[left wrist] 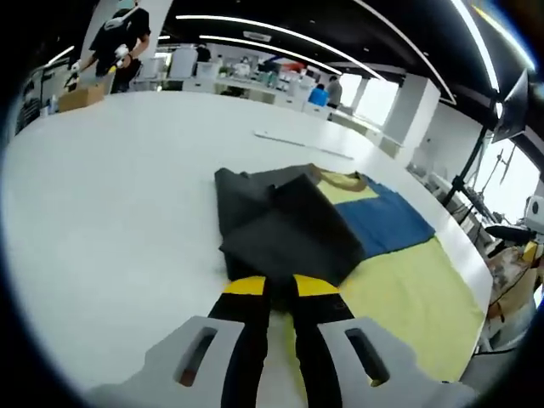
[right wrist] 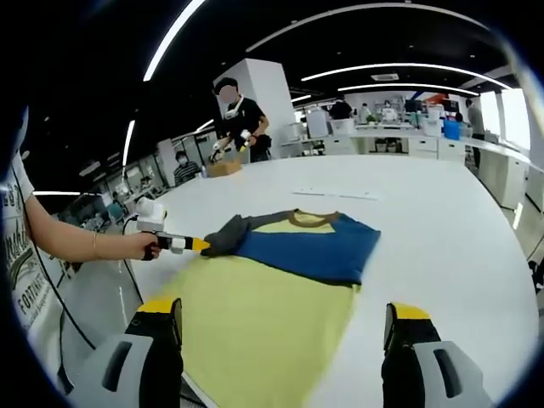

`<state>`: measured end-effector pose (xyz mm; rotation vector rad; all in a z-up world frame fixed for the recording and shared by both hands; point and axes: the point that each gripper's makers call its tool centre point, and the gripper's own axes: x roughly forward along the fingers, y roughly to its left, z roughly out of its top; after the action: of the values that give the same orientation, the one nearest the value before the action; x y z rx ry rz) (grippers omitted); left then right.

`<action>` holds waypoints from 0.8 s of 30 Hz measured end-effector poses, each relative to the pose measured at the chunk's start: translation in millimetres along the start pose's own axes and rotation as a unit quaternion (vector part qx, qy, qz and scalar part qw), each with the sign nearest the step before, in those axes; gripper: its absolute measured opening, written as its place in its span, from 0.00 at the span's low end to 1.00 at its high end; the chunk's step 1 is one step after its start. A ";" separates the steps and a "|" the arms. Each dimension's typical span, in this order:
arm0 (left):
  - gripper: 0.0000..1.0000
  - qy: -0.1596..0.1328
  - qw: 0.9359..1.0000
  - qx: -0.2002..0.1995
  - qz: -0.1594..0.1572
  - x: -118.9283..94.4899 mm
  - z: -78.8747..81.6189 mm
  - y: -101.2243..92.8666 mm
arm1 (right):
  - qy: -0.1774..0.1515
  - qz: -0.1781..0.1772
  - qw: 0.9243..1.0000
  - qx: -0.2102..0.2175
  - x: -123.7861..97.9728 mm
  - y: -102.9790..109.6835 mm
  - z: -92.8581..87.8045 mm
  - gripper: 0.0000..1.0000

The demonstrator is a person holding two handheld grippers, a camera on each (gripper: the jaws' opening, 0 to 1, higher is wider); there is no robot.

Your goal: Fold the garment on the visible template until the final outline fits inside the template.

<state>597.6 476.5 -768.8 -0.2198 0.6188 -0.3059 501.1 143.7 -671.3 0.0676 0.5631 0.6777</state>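
Note:
A T-shirt with a blue body (right wrist: 310, 246), a yellow chest, a brown collar (left wrist: 340, 177) and dark grey sleeves lies on a yellow template sheet (right wrist: 255, 327) on the white table. In the left gripper view a grey sleeve (left wrist: 289, 234) is folded over the shirt, and my left gripper (left wrist: 280, 285) is shut on its near edge. The right gripper view shows a hand holding that left gripper (right wrist: 194, 245) at the grey sleeve (right wrist: 223, 236). My right gripper (right wrist: 283, 310) hovers over the near part of the template, jaws wide open and holding nothing.
The white table (left wrist: 127, 195) stretches far beyond the shirt. A long thin white strip (right wrist: 336, 194) lies behind the collar. A person in black (right wrist: 238, 119) stands at the far end beside a cardboard box (right wrist: 223, 167). The table's edge (left wrist: 463, 242) runs close past the template.

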 end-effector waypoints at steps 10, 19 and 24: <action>0.00 -0.022 1.000 0.018 -0.001 -9.2 11.6 -0.2 | 0.000 -0.005 1.000 0.005 -3.0 -4.5 -2.7 0.98; 0.00 -0.034 0.998 0.047 0.002 -29.7 30.9 6.1 | -0.001 -0.003 1.000 0.002 -3.2 -5.1 -3.8 0.98; 0.00 -0.034 0.998 0.060 0.015 -40.6 36.9 17.7 | 0.002 -0.001 1.000 0.000 -2.8 -3.0 -6.2 0.99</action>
<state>592.2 511.1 -723.0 -0.1046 0.5346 -0.3052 497.9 138.9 -676.0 0.0663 0.5668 0.6756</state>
